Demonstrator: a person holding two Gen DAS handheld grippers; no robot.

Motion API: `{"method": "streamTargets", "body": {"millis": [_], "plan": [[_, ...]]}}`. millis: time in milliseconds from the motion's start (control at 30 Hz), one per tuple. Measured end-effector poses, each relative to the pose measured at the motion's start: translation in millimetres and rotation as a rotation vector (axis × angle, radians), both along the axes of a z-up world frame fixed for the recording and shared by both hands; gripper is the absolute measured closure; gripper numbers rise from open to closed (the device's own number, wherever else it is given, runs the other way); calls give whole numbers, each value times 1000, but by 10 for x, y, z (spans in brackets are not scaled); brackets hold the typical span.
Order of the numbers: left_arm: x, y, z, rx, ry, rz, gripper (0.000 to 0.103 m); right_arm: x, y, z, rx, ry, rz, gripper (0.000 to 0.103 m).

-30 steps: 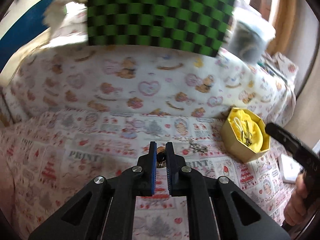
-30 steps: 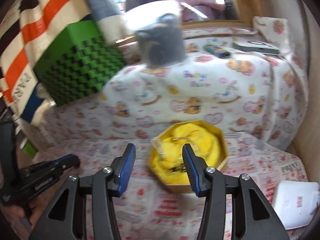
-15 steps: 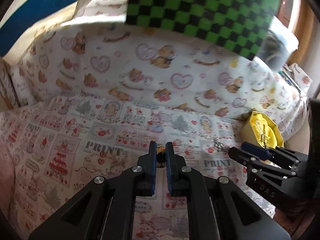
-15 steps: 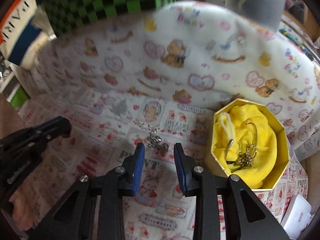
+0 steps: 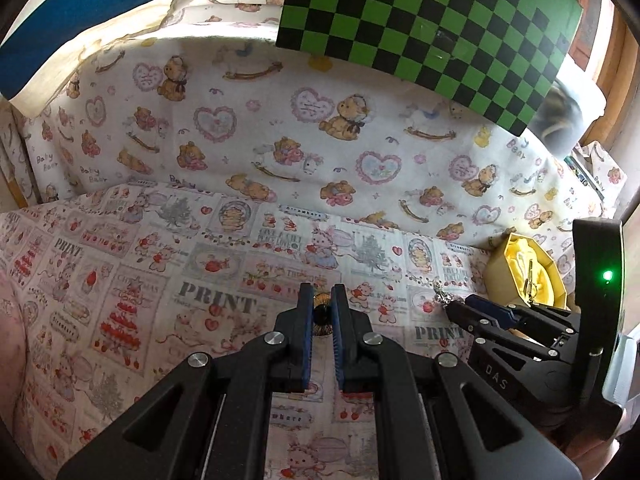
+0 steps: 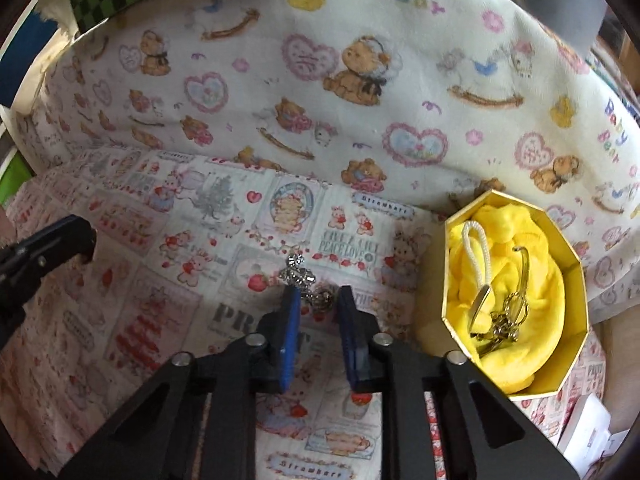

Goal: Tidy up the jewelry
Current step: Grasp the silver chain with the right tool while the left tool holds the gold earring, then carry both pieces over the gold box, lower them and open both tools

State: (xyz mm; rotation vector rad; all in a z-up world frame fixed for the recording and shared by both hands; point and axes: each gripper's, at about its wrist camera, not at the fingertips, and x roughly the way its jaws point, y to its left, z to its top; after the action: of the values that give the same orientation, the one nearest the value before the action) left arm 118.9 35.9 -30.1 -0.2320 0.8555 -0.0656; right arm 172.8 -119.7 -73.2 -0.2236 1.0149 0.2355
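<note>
My left gripper [image 5: 322, 294] is shut on a small round gold piece of jewelry [image 5: 321, 313] held between its blue pads just above the patterned cloth. My right gripper [image 6: 316, 296] is open, its fingers on either side of a silver sparkly chain piece [image 6: 302, 276] that lies on the cloth. The same silver piece shows in the left wrist view [image 5: 442, 297] at the right gripper's tips [image 5: 460, 308]. A gold octagonal box [image 6: 434, 280] lined with yellow cloth stands to the right and holds a white cord loop, a bangle and metal jewelry [image 6: 500, 320]. The box also shows in the left wrist view [image 5: 496, 276].
A cushion covered in teddy-bear cloth [image 5: 320, 140] rises behind the work area. A green and black checkered board [image 5: 432, 20] stands on top of it. A white box [image 6: 588, 432] lies at the lower right. The left gripper [image 6: 44, 256] shows at the left edge of the right wrist view.
My right gripper has moved left from above the yellow box, come down over the silver piece and narrowed its opening. My left gripper stays shut on the gold piece and has swung its view left.
</note>
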Motion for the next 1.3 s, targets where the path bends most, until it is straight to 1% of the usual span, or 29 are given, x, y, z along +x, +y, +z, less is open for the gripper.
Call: {"method": "streamTargets", "body": {"millis": [33, 100, 233, 333, 467, 600, 700, 767, 933, 1133, 1300], "plan": [[-2, 2, 3, -1, -2, 0, 95, -9, 8, 1, 3, -7, -4, 95], [-9, 2, 9, -1, -6, 0, 95, -3, -18, -28, 14, -20, -12, 97], [-16, -44, 0, 17, -6, -4, 95, -64, -97, 4, 67, -39, -23, 98], [-14, -60, 3, 21, -10, -5, 95, -241, -237, 137, 85, -57, -11, 98], [-46, -53, 58, 15, -32, -9, 95, -452, -364, 368, 158, -120, 17, 98], [-114, -89, 106, 13, -50, -30, 95, -627, -470, 518, 196, -164, 32, 98], [-158, -206, 123, 37, -64, -61, 95, -765, -578, 633, 240, -196, 37, 98], [-199, -298, 145, 68, -84, -82, 95, -812, -612, 702, 262, -238, 39, 98], [-291, -489, 184, 133, -131, -102, 95, -900, -733, 820, 316, -318, 56, 98], [-356, -623, 216, 136, -154, -157, 95, -1005, -960, 999, 348, -380, 35, 98], [-500, -654, 385, 106, -200, -192, 95, -1083, -1098, 1127, 366, -429, 15, 98]]}}
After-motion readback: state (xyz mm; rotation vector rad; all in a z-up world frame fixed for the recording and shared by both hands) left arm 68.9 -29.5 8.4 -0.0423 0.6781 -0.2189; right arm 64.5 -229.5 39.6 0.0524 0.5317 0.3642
